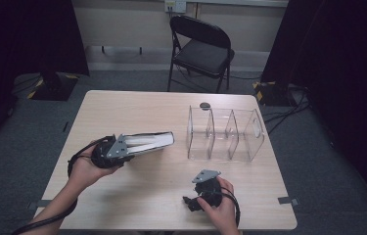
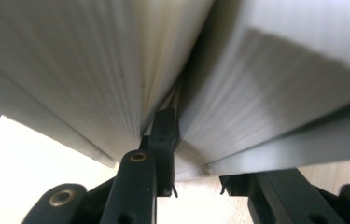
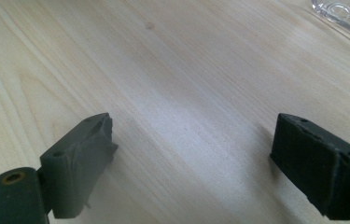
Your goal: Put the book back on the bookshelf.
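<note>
The book [image 1: 147, 142] is held above the left half of the wooden table [image 1: 137, 196], a little in front of the person's left hand [image 1: 84, 171]. It lies almost level, with the dark cover on top and the pale page edges turned toward the person. Its far end points to the right, toward the clear plastic organizer [image 1: 225, 134], but the two are apart and there is bare wood between them.

The left gripper [image 1: 122, 148] is clamped on the near end of the book. In the left gripper view the pages [image 2: 93, 70] fan out on both sides of one black jaw, which goes in between them, so the gripper pinches only a part of the book's thickness. The picture there is blurred, and I cannot tell how many pages are in the grip.

The right gripper [image 1: 201, 192] is low over the table near the front edge, in the person's right hand [image 1: 220, 208], just in front of the organizer and not touching it. Its jaws stand wide apart, and in the right gripper view there is only plain wood between them; a corner of the organizer [image 3: 338, 11] shows at the top right.

The organizer stands upright on the right half of the table, with several compartments side by side. Behind the table, on the grey floor, there is a black folding chair [image 1: 201, 49].
</note>
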Demonstrator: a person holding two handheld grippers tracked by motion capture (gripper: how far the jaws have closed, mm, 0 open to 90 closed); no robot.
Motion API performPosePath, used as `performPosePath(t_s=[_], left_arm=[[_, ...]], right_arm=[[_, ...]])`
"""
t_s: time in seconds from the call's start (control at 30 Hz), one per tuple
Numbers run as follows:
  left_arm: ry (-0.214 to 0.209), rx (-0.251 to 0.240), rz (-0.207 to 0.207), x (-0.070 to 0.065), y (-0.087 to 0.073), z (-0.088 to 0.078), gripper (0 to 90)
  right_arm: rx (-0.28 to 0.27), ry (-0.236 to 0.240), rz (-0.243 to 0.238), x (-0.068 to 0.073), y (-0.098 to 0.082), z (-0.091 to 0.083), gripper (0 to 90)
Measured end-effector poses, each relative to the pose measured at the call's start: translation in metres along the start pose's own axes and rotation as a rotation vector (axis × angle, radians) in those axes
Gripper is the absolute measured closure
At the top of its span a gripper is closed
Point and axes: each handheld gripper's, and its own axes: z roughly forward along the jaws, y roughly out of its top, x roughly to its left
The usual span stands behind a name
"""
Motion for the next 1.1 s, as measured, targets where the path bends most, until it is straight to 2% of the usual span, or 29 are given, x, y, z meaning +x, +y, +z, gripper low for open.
performPosePath(t_s=[0.03,0.07,0.17,0.23,0.37,0.43,0.5,0.6,0.63,0.7,0.73,0.97,1.1], left_arm=[[-0.003,-0.02,-0.011,0.002,0.0,0.0,72.2],[-0.011,0.0,-0.009,0.004,0.001,-0.003,72.6],[-0.017,0.0,-0.015,0.006,0.001,-0.004,73.7],[-0.035,0.003,-0.028,0.008,0.001,-0.006,74.3],[-0.055,0.023,-0.032,0.012,0.003,-0.01,74.8],[-0.065,0.034,-0.06,0.016,0.002,-0.012,75.0],[-0.077,0.032,-0.072,0.019,0.002,-0.012,74.9],[-0.069,0.035,-0.099,0.021,0.002,-0.012,75.0],[-0.081,0.04,-0.103,0.022,0.002,-0.012,75.0],[-0.072,0.048,-0.101,0.023,0.002,-0.013,75.0],[-0.076,0.042,-0.119,0.023,0.002,-0.012,75.0],[-0.083,0.049,-0.124,0.023,0.004,-0.012,75.1],[-0.1,0.052,-0.136,0.023,0.003,-0.015,75.1]], right_arm=[[0.0,0.0,0.0,0.0,0.0,0.0,11.2],[-0.001,0.0,0.0,0.0,0.0,0.0,11.1],[-0.004,0.0,0.0,0.0,0.0,0.0,11.1],[-0.008,-0.002,0.0,0.0,-0.001,0.0,11.0],[-0.018,-0.001,-0.004,0.0,-0.001,0.001,11.0],[-0.022,0.001,0.002,0.0,-0.002,0.001,10.7],[-0.028,0.0,0.002,0.0,-0.003,0.001,10.6],[-0.043,0.003,0.004,0.0,-0.004,0.002,10.2],[-0.048,0.002,0.006,0.0,-0.004,0.002,10.2],[-0.059,0.001,0.01,0.0,-0.005,0.002,10.2],[-0.071,0.001,0.005,0.0,-0.006,0.003,10.2],[-0.097,-0.005,0.009,0.0,-0.008,0.004,10.2],[-0.11,-0.007,0.012,0.0,-0.008,0.005,10.2]])
